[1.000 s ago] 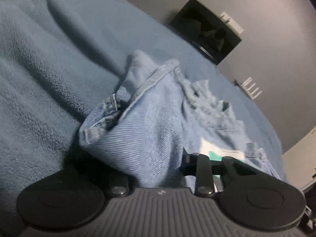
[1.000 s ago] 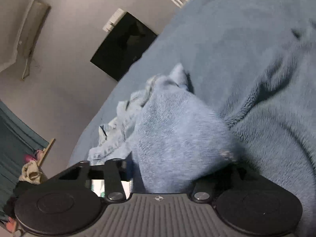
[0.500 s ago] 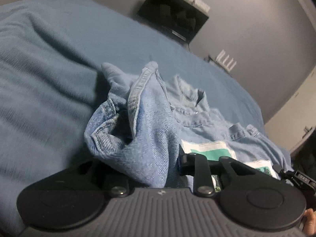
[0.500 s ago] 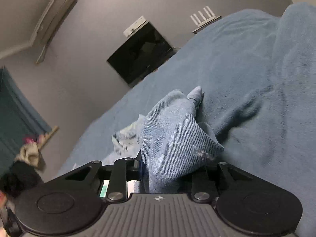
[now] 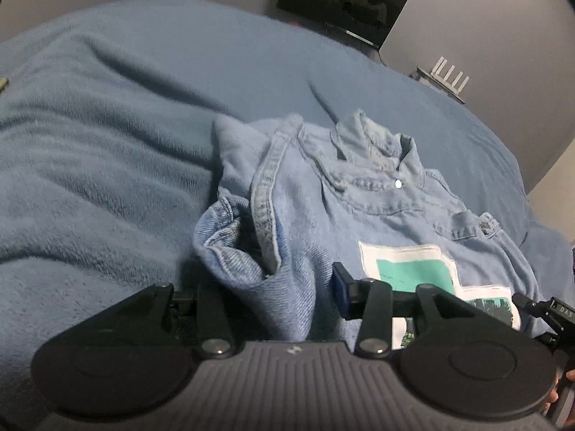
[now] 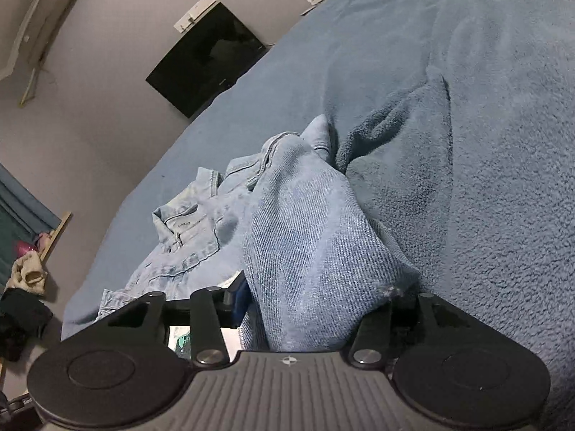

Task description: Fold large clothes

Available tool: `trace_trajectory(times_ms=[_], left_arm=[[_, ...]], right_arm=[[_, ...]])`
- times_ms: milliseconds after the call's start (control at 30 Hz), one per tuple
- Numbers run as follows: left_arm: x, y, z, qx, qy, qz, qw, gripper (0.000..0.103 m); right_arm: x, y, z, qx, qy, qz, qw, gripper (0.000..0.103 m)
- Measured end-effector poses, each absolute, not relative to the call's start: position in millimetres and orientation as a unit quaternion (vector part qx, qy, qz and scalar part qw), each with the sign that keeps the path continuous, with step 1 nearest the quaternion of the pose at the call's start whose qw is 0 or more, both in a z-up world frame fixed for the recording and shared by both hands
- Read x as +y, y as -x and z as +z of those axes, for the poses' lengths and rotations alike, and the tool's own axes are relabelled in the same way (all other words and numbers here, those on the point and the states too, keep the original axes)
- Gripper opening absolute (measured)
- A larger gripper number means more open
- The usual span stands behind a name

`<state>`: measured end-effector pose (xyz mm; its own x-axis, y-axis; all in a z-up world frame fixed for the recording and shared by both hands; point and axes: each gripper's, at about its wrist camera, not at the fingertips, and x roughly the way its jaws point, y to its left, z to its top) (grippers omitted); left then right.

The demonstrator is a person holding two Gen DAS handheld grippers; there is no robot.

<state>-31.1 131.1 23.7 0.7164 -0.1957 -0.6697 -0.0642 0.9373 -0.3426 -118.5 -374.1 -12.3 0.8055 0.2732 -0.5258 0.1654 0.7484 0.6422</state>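
A light blue denim jacket (image 5: 359, 194) lies on a blue fleece blanket (image 5: 107, 143), collar up, with a white and teal printed patch (image 5: 406, 265) on its back. My left gripper (image 5: 266, 294) is shut on a bunched fold of the jacket's left side. My right gripper (image 6: 316, 305) is shut on a bunched fold of the denim jacket (image 6: 305, 237) at its right side, next to the blanket (image 6: 467, 143). The fingertips of both grippers are hidden by cloth.
A black TV screen (image 5: 341, 0) hangs on the grey wall beyond the bed, also in the right wrist view (image 6: 205, 57). A white router (image 5: 449, 79) stands at the wall. Clothes (image 6: 25, 276) pile at the far left by a blue door.
Both grippers have lowered the held jacket sides toward the bed and tilted level. More of the jacket's collar and printed patch now shows spread flat.
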Motion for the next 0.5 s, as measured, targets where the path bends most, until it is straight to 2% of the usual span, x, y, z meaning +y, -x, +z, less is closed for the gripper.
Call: trace_trajectory(times_ms=[333, 500], left_arm=[[105.0, 46.1, 49.9, 0.328, 0.112, 0.009, 0.938, 0.041], [103.1, 47.1, 59.3, 0.325, 0.115, 0.027, 0.938, 0.041]], right_arm=[[-375.5, 111.4, -20.2, 0.315, -0.349, 0.036, 0.882, 0.066], [-373.3, 109.8, -19.9, 0.318, -0.346, 0.038, 0.882, 0.068]])
